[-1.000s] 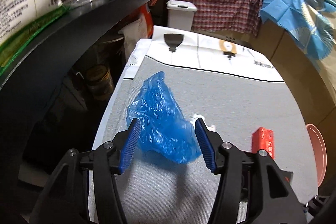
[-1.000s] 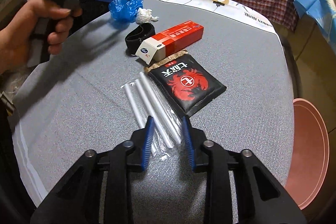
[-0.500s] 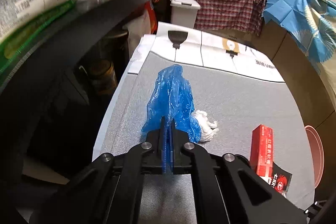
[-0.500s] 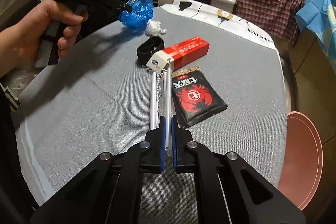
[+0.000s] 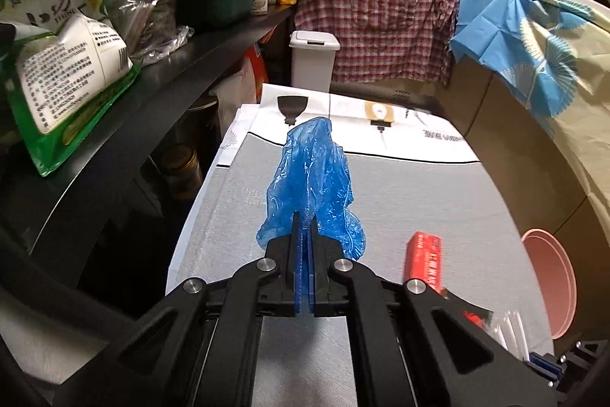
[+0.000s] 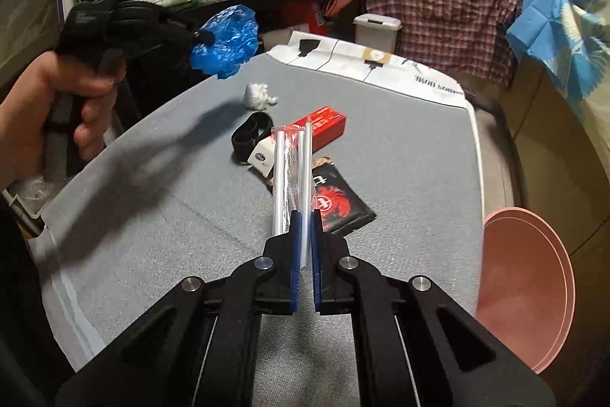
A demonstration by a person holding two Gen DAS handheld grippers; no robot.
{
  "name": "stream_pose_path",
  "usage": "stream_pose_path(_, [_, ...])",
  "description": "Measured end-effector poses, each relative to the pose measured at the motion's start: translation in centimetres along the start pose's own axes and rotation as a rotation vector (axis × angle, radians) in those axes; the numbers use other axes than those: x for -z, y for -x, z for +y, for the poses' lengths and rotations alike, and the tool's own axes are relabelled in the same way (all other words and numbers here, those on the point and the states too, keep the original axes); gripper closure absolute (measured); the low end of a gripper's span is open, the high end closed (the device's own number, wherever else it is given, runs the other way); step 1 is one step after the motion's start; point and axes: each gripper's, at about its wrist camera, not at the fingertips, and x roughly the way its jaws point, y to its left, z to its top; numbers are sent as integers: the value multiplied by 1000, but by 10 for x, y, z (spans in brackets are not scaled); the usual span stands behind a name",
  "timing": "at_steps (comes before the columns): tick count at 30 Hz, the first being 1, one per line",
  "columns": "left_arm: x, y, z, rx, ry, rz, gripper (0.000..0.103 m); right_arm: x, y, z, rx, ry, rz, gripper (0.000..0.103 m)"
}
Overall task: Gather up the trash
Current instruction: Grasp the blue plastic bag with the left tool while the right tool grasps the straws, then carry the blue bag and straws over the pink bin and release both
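Observation:
My left gripper (image 5: 304, 216) is shut on a crumpled blue plastic bag (image 5: 312, 178) and holds it above the grey table (image 5: 419, 201); the bag also shows in the right wrist view (image 6: 225, 41), off the table at the left. My right gripper (image 6: 304, 216) is shut on a clear packet of white straws (image 6: 293, 170), lifted above the table. On the table lie a white paper wad (image 6: 258, 95), a red and white box (image 6: 305, 136), a black band (image 6: 249, 132) and a black sachet with red print (image 6: 335, 205).
A pink bin (image 6: 526, 285) stands below the table's right edge. A white lidded bin (image 5: 313, 60) stands beyond the far end. Black shelves (image 5: 152, 82) with bags and a green tub run along the left. Cloths hang at the back.
Both grippers closed, the left on the blue bag and the right on the straw packet, and both lifted their loads off the table. The paper wad came into view as the bag rose.

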Motion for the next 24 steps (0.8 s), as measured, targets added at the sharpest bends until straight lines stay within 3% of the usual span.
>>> stream_pose_path(13, [8, 44, -15, 49, -5, -51, 101, -5, 23, -22, 73, -95, -64, 98])
stream_pose_path(24, [32, 71, -43, 101, 0, -50, 101, -11, 61, -48, 134, -163, -126, 98])
